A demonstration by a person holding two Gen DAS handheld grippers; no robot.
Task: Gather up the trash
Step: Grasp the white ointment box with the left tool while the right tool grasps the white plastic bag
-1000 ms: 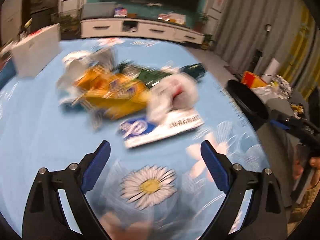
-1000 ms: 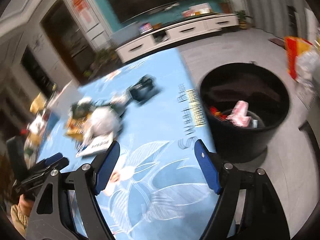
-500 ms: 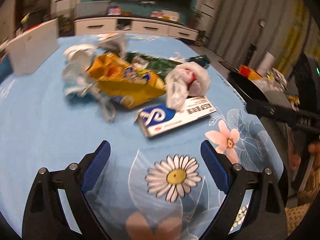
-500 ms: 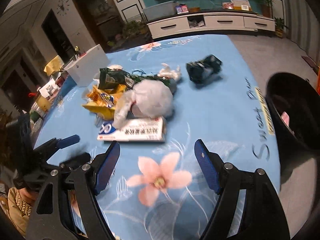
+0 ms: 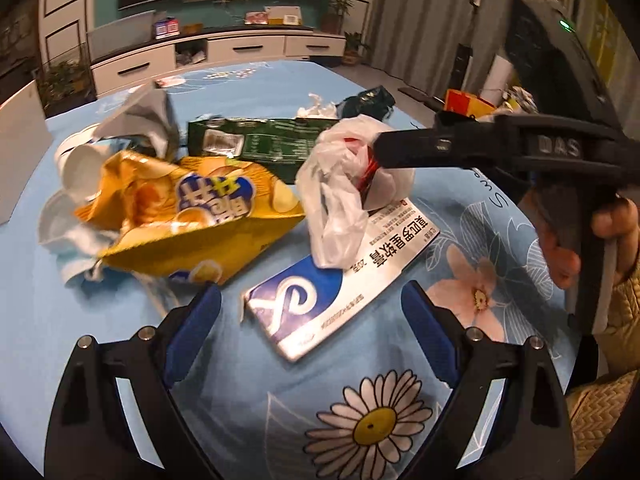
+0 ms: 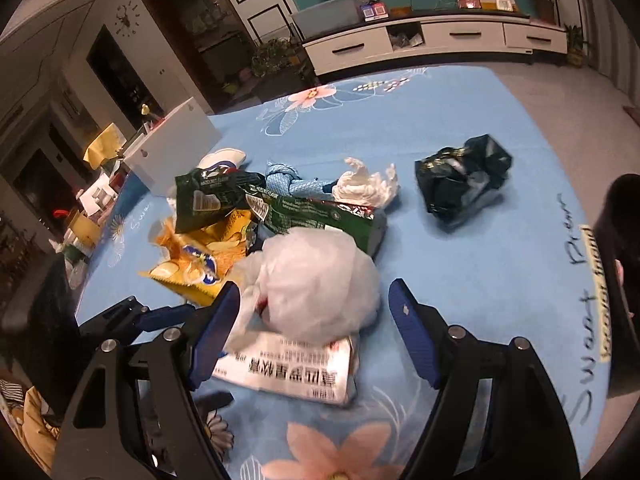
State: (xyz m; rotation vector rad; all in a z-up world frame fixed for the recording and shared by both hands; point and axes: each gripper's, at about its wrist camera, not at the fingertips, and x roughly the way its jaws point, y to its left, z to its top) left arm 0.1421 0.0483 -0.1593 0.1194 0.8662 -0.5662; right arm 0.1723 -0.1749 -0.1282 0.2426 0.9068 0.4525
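A pile of trash lies on the blue flowered tablecloth (image 5: 248,92). A white plastic bag (image 5: 340,184) (image 6: 316,284) rests on a blue and white carton (image 5: 340,280) (image 6: 292,368). Left of them lie a yellow chip bag (image 5: 192,216) (image 6: 196,260) and a green wrapper (image 5: 256,144) (image 6: 320,216). My left gripper (image 5: 310,320) is open, its fingers on either side of the carton's near end. My right gripper (image 6: 312,332) is open around the white bag, close to it. A crumpled dark bag (image 6: 464,180) lies apart to the right.
A black bin (image 6: 624,272) stands off the table's right edge. A white box (image 6: 172,156) sits at the table's far left. White cups (image 5: 76,168) and a crumpled tissue (image 6: 366,186) lie in the pile. A TV cabinet (image 6: 432,40) is behind.
Both grippers moved in toward the pile. The right gripper swung from the bin side over to the white bag. The left gripper came up to the carton.
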